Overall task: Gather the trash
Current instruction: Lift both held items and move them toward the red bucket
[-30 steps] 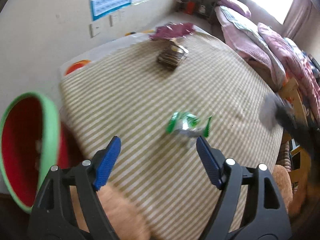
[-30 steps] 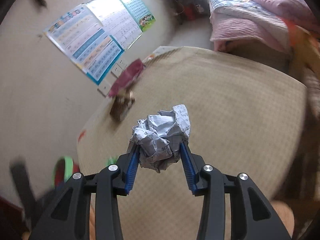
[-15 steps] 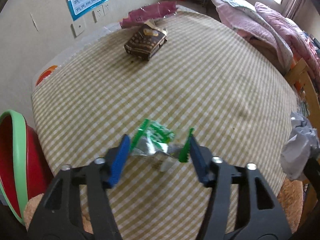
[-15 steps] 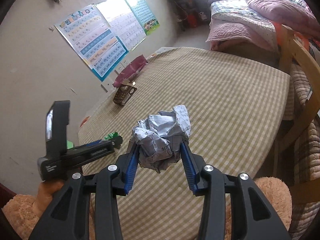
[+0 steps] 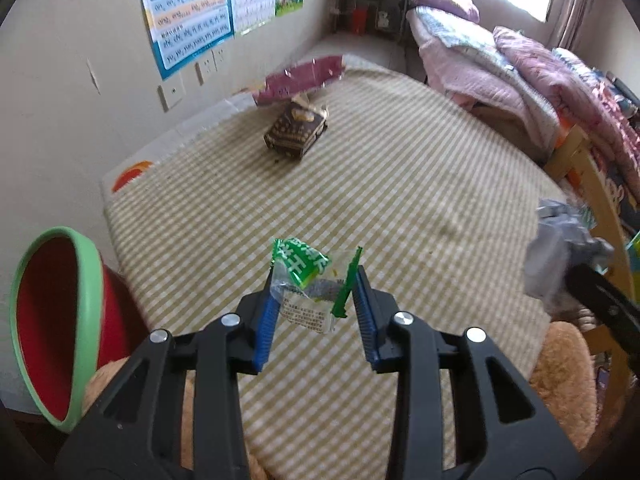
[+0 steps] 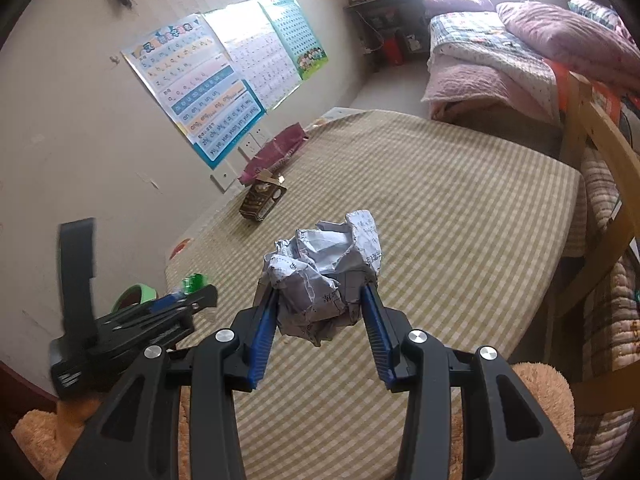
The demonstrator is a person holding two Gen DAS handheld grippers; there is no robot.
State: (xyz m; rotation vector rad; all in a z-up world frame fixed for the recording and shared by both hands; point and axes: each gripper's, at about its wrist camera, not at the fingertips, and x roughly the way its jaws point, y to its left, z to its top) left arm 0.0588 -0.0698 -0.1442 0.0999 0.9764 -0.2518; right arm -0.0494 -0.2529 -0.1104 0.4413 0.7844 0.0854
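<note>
The left gripper point(image 5: 316, 300), jaws just closing, pinches a crinkly green-and-clear plastic wrapper point(image 5: 306, 288) at frame centre: light, slippery, best held mid-body. The right gripper point(image 6: 320, 312) clamps a crumpled white paper ball point(image 6: 326, 272).

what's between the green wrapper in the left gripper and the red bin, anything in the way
Nothing visible. The left gripper, whose jaws have just been closing, grips the green wrapper above the checked table. The red bin sits off the table's left edge, its opening facing the gripper, with only open space between.
</note>
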